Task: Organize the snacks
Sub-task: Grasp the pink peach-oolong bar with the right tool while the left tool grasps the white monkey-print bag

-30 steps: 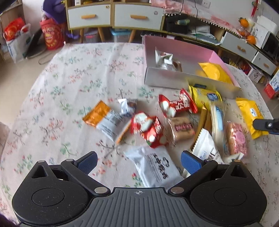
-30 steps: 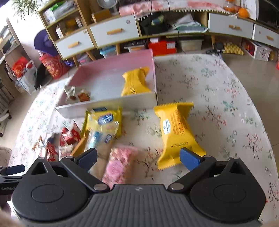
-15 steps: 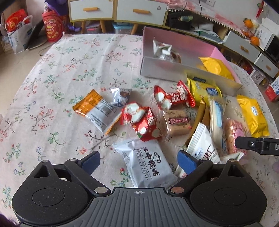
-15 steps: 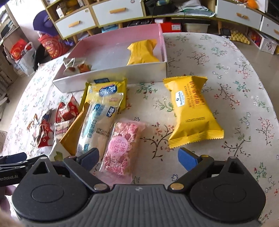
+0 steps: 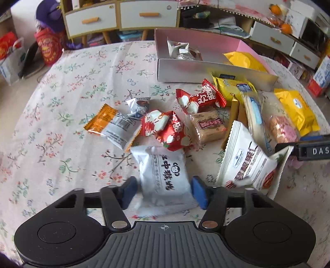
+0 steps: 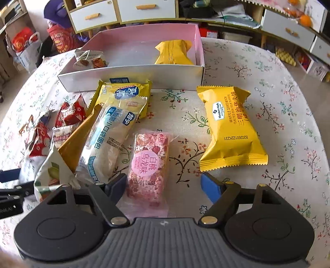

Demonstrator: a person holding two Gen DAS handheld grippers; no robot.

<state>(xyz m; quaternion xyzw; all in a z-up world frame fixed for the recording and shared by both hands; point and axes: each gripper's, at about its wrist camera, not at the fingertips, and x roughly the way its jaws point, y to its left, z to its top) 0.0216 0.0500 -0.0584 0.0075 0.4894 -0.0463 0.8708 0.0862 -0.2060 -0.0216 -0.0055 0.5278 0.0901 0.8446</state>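
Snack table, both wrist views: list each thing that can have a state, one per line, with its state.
Left tongs: open, straddling the white packet.
White packet: sealed, flat on the table.
Right tongs: open, around the pink bar's near end.
Pink bar: sealed, lying flat.
Box: open-topped, partly filled.
Yellow packet: sealed, outside the box.
Drawers: closed.

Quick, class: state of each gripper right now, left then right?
Left gripper: open, fingers straddling the white snack packet.
Right gripper: open, holding nothing, pink snack bar between its fingers.
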